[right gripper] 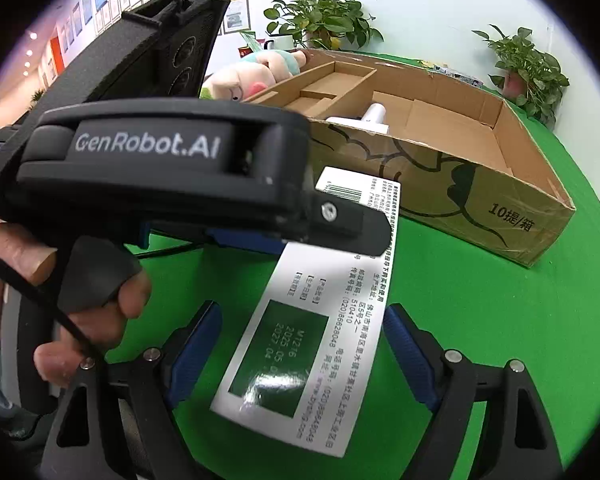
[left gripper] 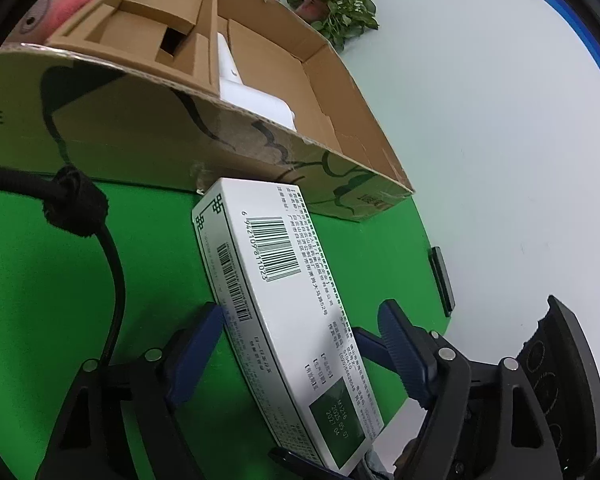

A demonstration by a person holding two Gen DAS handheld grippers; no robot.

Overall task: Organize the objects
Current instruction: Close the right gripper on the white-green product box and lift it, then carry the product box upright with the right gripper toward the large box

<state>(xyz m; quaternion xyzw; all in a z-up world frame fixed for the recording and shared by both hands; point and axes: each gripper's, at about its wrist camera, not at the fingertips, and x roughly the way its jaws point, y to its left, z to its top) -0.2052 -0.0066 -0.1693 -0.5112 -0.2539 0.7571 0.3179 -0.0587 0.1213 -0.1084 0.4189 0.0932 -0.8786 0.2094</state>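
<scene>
A flat white box (left gripper: 284, 300) with a barcode and a green date panel is held tilted above the green table. My left gripper (left gripper: 300, 332) has it between its blue pads, the left pad (left gripper: 196, 352) against its edge. In the right wrist view the same box (right gripper: 320, 340) lies between my right gripper's (right gripper: 300, 336) open fingers, which stand apart from it. The left gripper's black body (right gripper: 172, 168) crosses over the box's far half. A shallow cardboard box (left gripper: 228, 136) with a cardboard insert lies just beyond; it also shows in the right wrist view (right gripper: 480, 184).
A white object (left gripper: 256, 96) lies inside the cardboard box. A plush toy (right gripper: 252, 72) rests at its far left end. Potted plants (right gripper: 324, 20) stand behind it against the wall. A dark small device (left gripper: 444, 280) lies at the table's edge.
</scene>
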